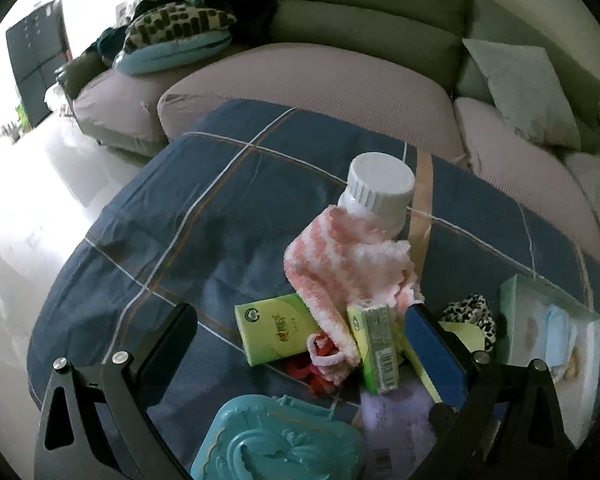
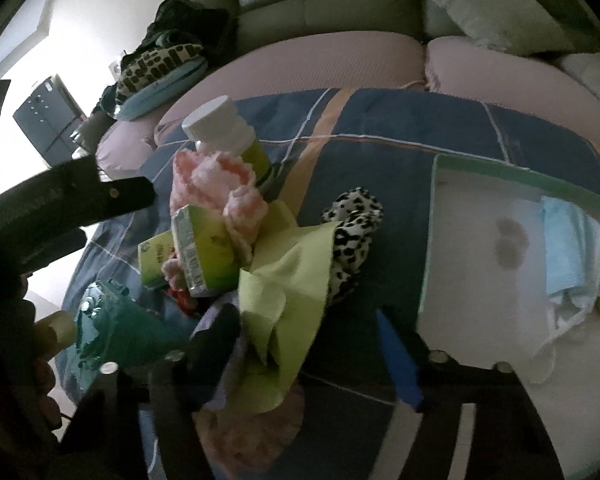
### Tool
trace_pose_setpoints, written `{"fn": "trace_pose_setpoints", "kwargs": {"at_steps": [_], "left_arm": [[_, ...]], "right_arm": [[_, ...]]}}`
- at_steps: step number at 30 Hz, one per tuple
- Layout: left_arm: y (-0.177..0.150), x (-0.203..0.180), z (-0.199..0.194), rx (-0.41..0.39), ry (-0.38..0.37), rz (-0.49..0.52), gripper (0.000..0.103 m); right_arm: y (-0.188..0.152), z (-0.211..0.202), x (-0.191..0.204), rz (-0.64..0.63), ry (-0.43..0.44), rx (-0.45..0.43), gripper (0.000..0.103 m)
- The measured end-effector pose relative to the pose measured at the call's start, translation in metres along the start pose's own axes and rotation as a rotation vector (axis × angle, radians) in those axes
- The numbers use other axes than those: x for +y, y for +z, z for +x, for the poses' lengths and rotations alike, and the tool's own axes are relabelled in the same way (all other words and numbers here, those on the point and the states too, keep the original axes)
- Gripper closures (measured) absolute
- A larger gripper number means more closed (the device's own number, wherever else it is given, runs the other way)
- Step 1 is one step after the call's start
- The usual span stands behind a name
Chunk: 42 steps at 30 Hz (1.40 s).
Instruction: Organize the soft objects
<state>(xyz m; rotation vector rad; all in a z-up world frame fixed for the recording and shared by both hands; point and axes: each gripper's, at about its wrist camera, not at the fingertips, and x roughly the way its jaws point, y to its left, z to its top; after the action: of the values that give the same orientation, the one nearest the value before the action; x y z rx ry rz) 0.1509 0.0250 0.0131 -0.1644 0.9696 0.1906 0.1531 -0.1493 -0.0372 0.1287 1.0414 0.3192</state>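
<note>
Closing on the light green cloth (image 2: 288,276) at lower centre of the right wrist view, the right gripper (image 2: 304,340) stands half open around it; whether the pads press yet I cannot tell. The cloth lies tangled with a leopard-print scrunchie (image 2: 354,240) and leans on a green tissue pack (image 2: 204,252), so a pull may drag both, or tip the white-capped bottle (image 1: 380,188) that the pink striped sock (image 1: 348,264) rests against. The left gripper (image 1: 296,344) hangs wide open and empty over the pile, above a teal case (image 1: 276,444). Everything sits on a blue checked cloth (image 1: 204,200), soft and easily rucked. An open box (image 2: 480,248) waits at right. A sofa (image 1: 372,24) with cushions fills the top of the frame.
</note>
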Motion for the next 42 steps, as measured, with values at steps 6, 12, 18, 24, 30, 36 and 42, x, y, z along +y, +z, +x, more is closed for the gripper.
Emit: {"fn": "trace_pose_setpoints", "kwargs": {"at_steps": [6,12,18,24,30,36,42], "left_arm": [[-0.001,0.001,0.0,-0.002,-0.02,-0.021,0.0],[-0.002,0.004,0.003,0.008,-0.014,-0.032,0.0],[-0.001,0.005,0.004,0.011,-0.023,-0.04,0.0],[-0.001,0.008,0.003,0.009,-0.039,-0.073,0.0],[0.0,0.007,0.004,0.015,-0.064,-0.092,0.0],[0.002,-0.002,0.001,0.005,-0.077,-0.069,0.0],[0.003,-0.013,0.006,0.039,-0.09,-0.055,0.0]], "right_arm": [[0.0,0.002,0.002,-0.012,0.044,-0.001,0.063],[0.0,-0.002,0.007,-0.034,0.059,-0.014,0.077],[0.001,-0.007,0.011,-0.068,0.06,-0.031,0.088],[-0.001,-0.001,0.009,-0.063,0.076,-0.02,0.098],[0.002,-0.007,-0.005,-0.001,0.13,-0.038,0.098],[0.008,-0.025,-0.018,0.049,0.171,-0.096,0.099],[0.011,-0.026,-0.03,0.087,0.163,-0.1,0.099]]}}
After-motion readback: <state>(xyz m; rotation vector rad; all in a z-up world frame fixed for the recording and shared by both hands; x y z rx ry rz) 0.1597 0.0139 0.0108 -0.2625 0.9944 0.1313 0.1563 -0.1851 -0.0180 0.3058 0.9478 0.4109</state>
